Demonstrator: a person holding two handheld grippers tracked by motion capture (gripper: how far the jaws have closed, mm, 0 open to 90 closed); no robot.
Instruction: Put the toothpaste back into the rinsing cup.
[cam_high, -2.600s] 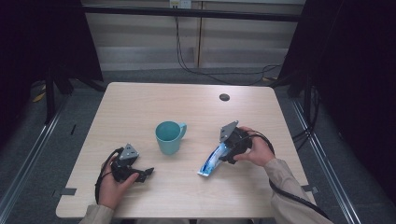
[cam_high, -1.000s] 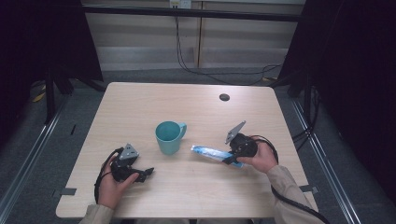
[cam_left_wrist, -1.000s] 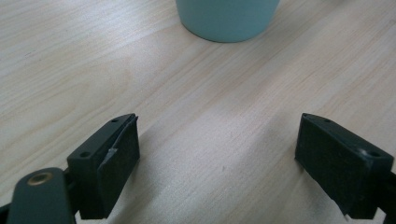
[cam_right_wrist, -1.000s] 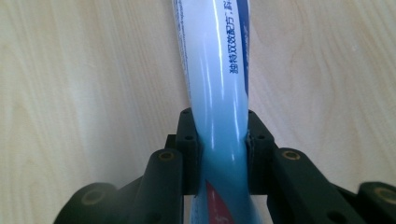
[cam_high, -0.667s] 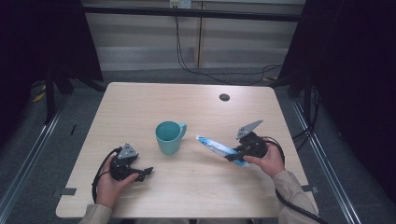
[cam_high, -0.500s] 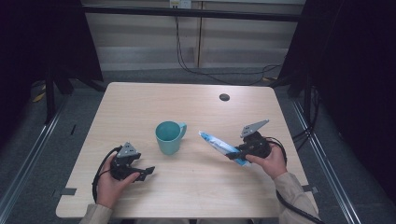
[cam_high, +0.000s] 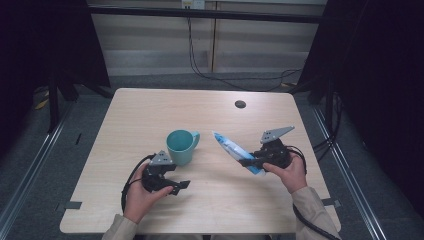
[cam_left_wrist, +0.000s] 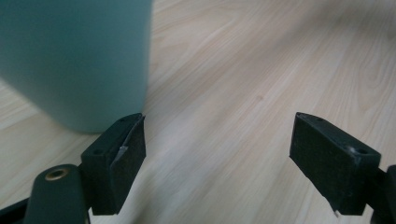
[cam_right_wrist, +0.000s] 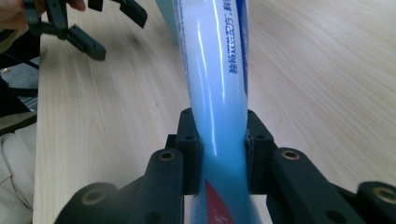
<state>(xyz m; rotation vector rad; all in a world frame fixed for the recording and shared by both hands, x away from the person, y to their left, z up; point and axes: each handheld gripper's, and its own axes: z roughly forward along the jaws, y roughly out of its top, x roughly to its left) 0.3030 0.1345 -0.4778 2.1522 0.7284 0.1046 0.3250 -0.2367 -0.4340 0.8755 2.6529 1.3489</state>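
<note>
The toothpaste tube (cam_high: 235, 151) is lifted off the worktop (cam_high: 125, 120) at right of centre, clamped near its lower end in the right hand-held gripper (cam_high: 248, 162), its flat tail pointing far-left toward the teal mug (cam_high: 180, 146). The left hand-held gripper (cam_high: 181, 187) sits just near-left of the mug, jaws apart with nothing between them. To land the tube in the mug, I'd judge it best to tilt it more upright above the rim, then lower it gently; the free gripper could steady the mug's wall.
</note>
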